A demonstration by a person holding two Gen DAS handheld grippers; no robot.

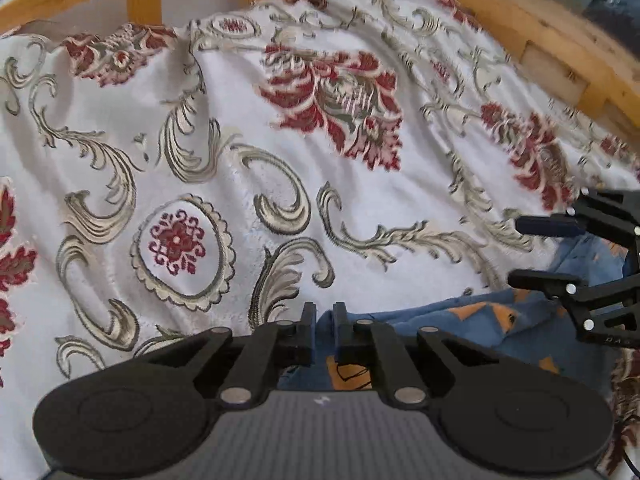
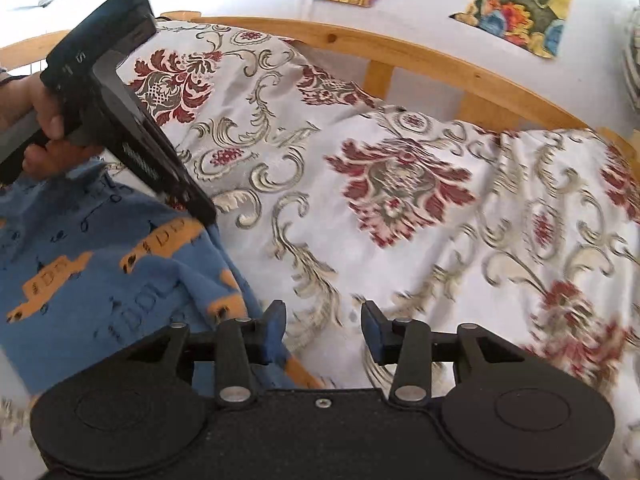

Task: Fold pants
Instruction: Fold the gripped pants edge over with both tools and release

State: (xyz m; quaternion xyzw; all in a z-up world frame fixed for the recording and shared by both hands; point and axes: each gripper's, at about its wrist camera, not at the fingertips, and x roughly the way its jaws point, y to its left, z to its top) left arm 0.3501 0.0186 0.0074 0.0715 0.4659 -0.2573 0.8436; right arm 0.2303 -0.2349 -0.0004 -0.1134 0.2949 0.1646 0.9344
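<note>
The left hand-held gripper [image 1: 323, 334] has its jaws drawn nearly together with only a narrow slot between them, and blue cloth shows in that slot; whether the pads actually pinch the cloth I cannot tell for sure, though it looks like a hold on the edge of the pants [image 1: 472, 320]. The right hand-held gripper [image 2: 324, 332] stands with jaws wide apart and nothing between them, only the bedspread [image 2: 400, 240] beyond.

The pants, blue with orange bus shapes, lie on the bed. In the right wrist view they spread from about 7 to 10 o'clock of the right hand-held gripper, their near edge just beside its left finger [image 2: 274, 330]. In the left wrist view they run from 6 o'clock out toward 3 o'clock, where the right tool hangs over them. Their long axis seems to run roughly between the two tools, though bunching hides much of it.

My judgement: the right hand-held gripper must shift toward 9 o'clock to take the cloth; the left is nearer.
</note>
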